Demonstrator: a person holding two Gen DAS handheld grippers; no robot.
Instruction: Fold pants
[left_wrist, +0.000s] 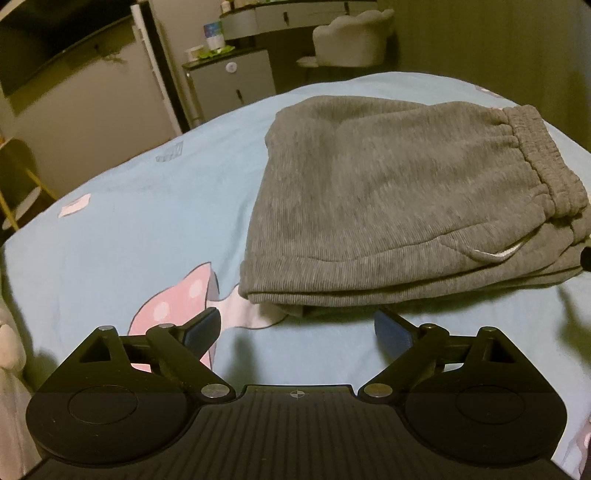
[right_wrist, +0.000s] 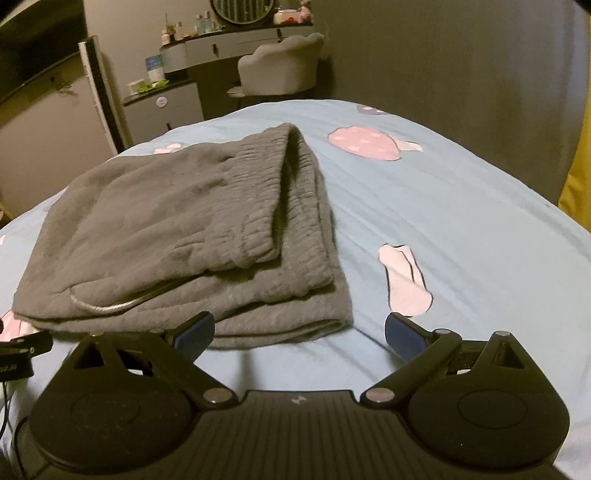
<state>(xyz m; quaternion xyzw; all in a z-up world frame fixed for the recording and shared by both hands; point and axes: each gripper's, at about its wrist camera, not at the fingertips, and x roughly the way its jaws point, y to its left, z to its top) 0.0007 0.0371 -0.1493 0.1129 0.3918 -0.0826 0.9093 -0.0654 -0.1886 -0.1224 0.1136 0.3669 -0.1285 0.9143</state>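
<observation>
Grey pants (left_wrist: 399, 199) folded flat, waistband rightward | left gripper (left_wrist: 297, 326), right gripper (right_wrist: 299, 332) jaws wide, empty

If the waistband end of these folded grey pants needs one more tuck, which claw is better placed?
Probably right. The right claw is open at the stack's near corner, where the elastic waistband lies. The left claw, also open, faces the plain folded edge of the pants, with the waistband on its far side.

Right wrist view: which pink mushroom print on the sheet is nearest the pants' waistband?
The upright-capped pink mushroom print, just right of the waistband of the folded pants. The pale one lies lower, by the hem side.
</observation>
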